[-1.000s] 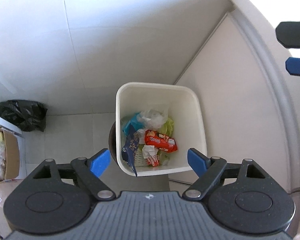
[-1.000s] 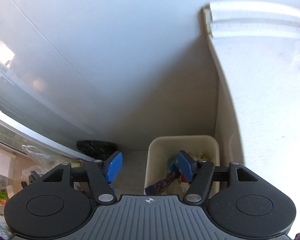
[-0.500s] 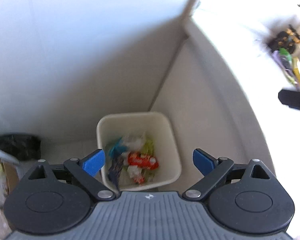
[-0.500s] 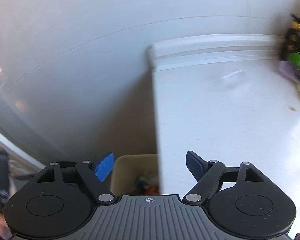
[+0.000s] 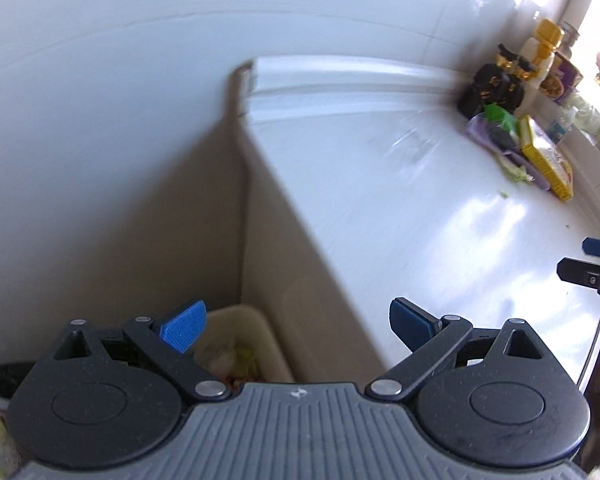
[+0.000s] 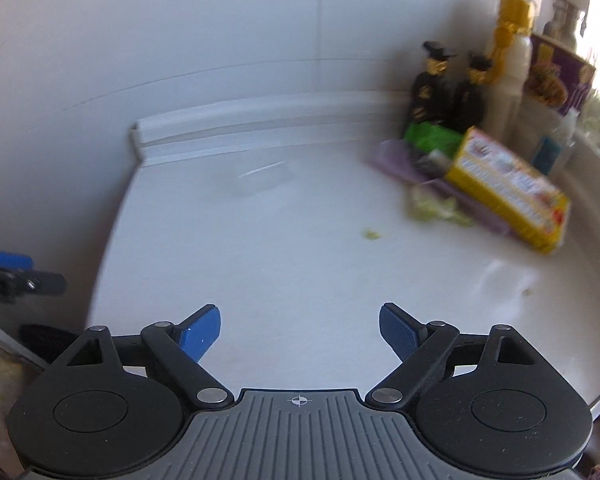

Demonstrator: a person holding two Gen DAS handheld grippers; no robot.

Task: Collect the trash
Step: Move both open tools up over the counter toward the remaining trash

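Now, left wrist view: the left gripper [image 5: 296,324] is opening wide and empty above the bin [image 5: 270,344] beside the counter [image 5: 400,220]. Right wrist view: the right gripper [image 6: 300,330] is opening, empty, over the counter, the yellow box [image 6: 508,192] and wrappers [image 6: 440,204] well ahead.

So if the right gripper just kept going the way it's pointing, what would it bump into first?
Probably the bare white countertop. The right gripper, jaws opening and empty, angles down at it; the yellow box sits off to the right.

Dark bottles [image 6: 446,88] and a white, gold-capped bottle [image 6: 512,60] — against the wall
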